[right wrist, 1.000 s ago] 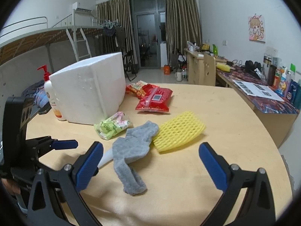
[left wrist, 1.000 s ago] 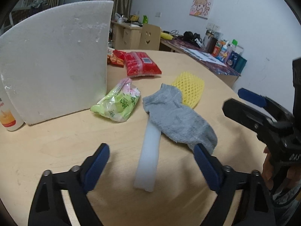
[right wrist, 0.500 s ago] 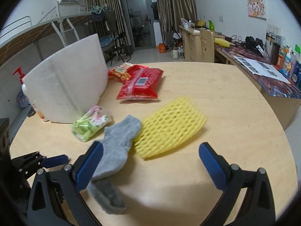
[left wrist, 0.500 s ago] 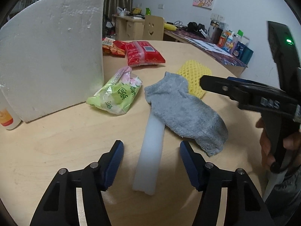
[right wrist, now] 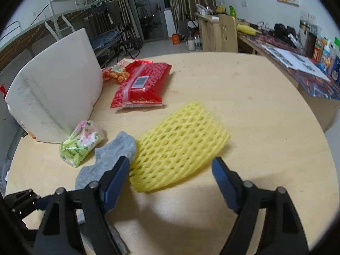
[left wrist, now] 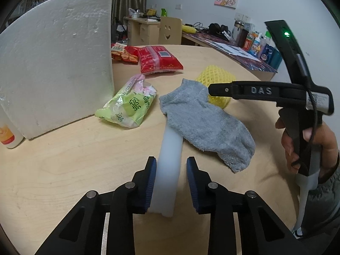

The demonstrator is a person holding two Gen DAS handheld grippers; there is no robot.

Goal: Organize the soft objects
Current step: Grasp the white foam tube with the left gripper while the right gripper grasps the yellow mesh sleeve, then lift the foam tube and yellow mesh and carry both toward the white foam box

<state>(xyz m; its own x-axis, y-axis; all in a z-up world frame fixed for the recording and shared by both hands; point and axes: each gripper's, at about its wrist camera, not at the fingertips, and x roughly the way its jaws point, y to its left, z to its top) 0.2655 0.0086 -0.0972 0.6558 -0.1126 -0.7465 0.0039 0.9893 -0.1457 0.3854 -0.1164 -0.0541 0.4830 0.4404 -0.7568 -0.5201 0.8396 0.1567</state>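
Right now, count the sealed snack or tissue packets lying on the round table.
3. The green packet lies against the foam block's base; the big red packet lies farther back; the small orange snack bag sits beside it. More may hide behind the block.

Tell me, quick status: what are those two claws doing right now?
Left gripper straddles white foam strip, jaws nearly touching, grip unconfirmed. Right gripper open over yellow foam net. Grey sock drapes over the strip's far end.
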